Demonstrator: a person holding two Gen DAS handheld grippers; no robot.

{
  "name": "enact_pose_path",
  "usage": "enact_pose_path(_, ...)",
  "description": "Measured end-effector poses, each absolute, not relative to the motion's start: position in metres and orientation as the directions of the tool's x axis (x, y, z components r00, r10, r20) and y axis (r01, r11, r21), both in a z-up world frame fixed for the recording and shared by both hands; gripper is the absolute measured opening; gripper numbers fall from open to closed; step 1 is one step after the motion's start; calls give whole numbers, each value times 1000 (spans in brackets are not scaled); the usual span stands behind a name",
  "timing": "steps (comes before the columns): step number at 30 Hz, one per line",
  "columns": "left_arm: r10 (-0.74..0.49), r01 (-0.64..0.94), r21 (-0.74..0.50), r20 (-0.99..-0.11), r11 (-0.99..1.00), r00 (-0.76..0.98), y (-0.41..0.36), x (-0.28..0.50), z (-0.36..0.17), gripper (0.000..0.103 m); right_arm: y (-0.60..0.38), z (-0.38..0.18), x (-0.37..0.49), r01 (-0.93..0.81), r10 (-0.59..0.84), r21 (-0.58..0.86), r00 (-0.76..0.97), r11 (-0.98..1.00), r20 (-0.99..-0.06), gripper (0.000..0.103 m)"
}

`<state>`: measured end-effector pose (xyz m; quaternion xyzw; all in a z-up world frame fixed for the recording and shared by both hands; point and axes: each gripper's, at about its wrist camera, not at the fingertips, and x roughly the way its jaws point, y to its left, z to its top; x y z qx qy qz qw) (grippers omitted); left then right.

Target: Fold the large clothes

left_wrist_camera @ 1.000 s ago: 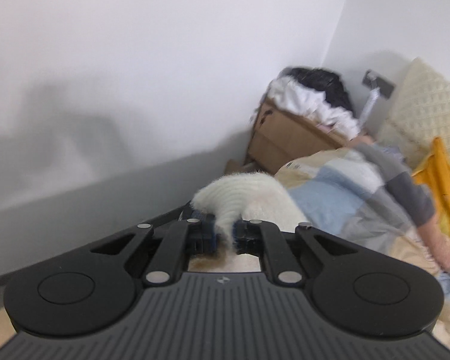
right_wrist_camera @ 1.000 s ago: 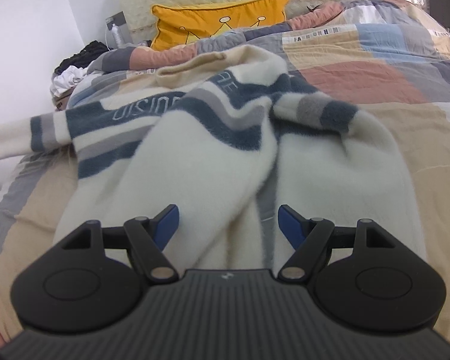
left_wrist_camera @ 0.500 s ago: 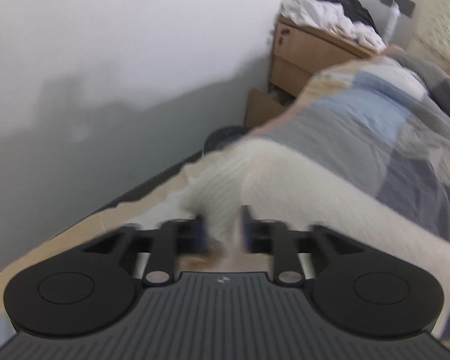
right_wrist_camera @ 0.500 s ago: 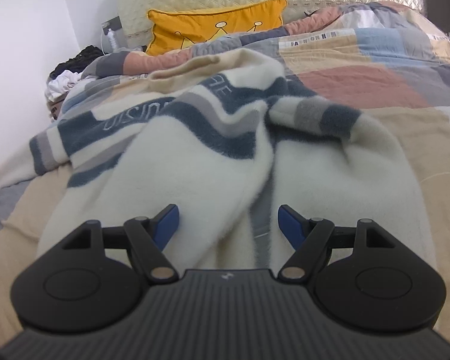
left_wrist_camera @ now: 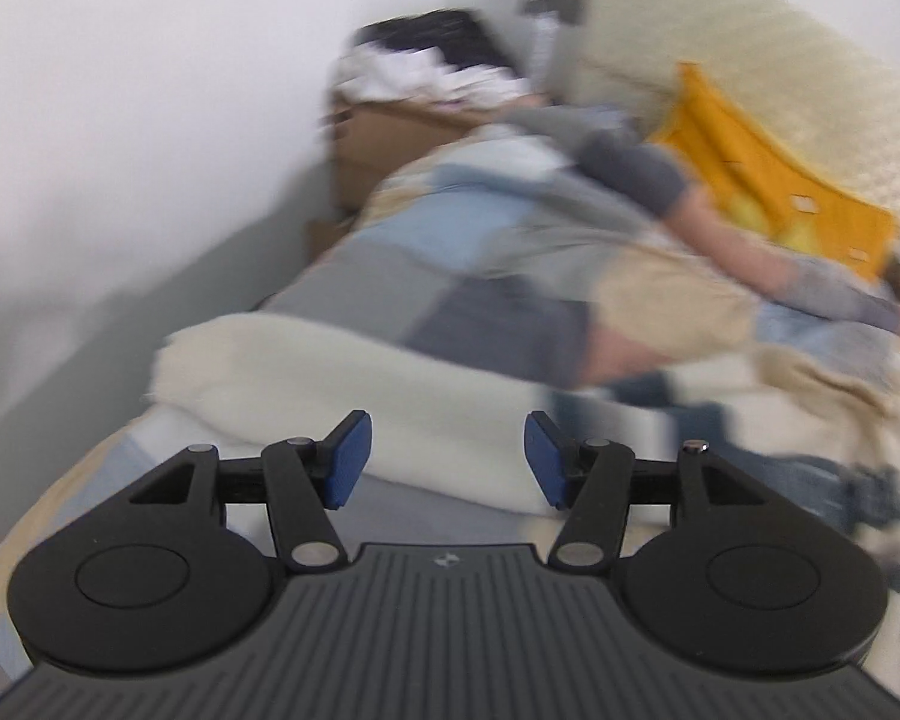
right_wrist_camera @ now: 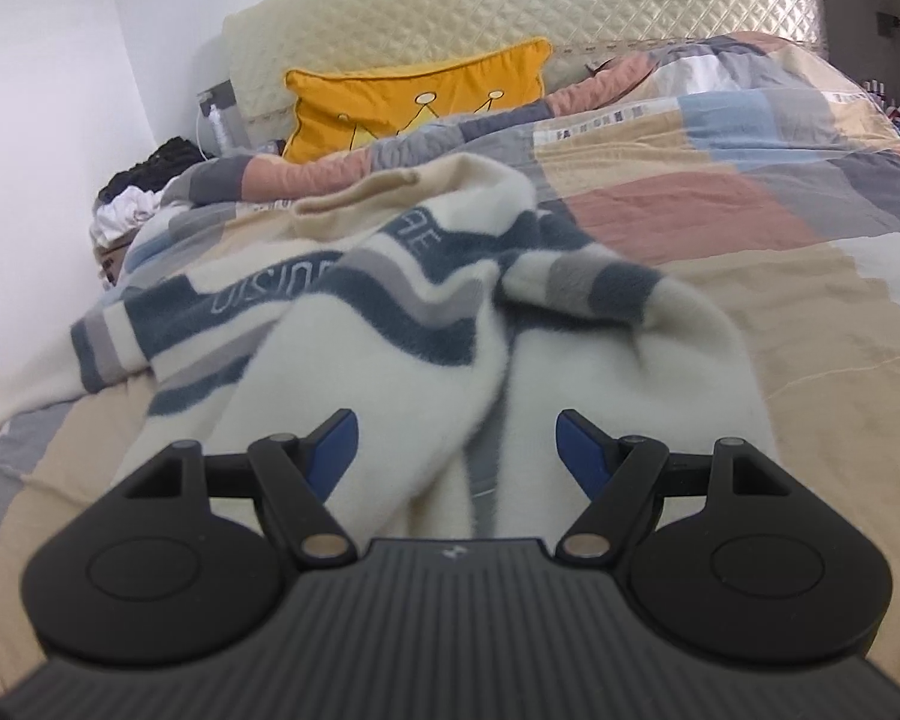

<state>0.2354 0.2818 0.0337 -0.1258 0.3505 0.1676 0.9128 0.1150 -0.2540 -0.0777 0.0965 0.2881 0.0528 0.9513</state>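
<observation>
A cream fleece sweater (right_wrist_camera: 426,354) with blue and grey stripes lies rumpled on the patchwork quilt (right_wrist_camera: 750,252). Its left sleeve (left_wrist_camera: 342,378) stretches out flat toward the bed's left edge. My left gripper (left_wrist_camera: 447,459) hovers over that sleeve, jaws opening, nothing pinched between the blue pads. My right gripper (right_wrist_camera: 456,450) stands open just above the sweater's lower body, where two cream folds meet; its pads touch no cloth. The left wrist view is blurred by motion.
A yellow crown cushion (right_wrist_camera: 414,102) leans on the quilted headboard (right_wrist_camera: 510,6). A wooden bedside cabinet (left_wrist_camera: 390,138) piled with clothes stands in the corner by the white wall (left_wrist_camera: 150,120). The quilt spreads wide to the right.
The left gripper let go of the sleeve end, its jaws spread apart, and it swung right over the bed. The sleeve now lies on the quilt. The right gripper barely shifted.
</observation>
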Motion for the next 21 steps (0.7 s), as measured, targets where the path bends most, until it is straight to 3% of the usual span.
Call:
enact_pose_path(7,54,-229,-176,-670,957,740,176,214,60,62,-272,-67,102,-10,138,239,839,971,-526,75)
enact_pose_path(16,-112,-198,-318,-739,927,664,93,184,-6,62,-277,-61,88,-83,248,329,830,941,-499,75)
enact_pose_path(21,-5,-361,-306,-769,881,639,88,160,-46,62,-277,-65,90,-104,299,375,806,921,-510,75)
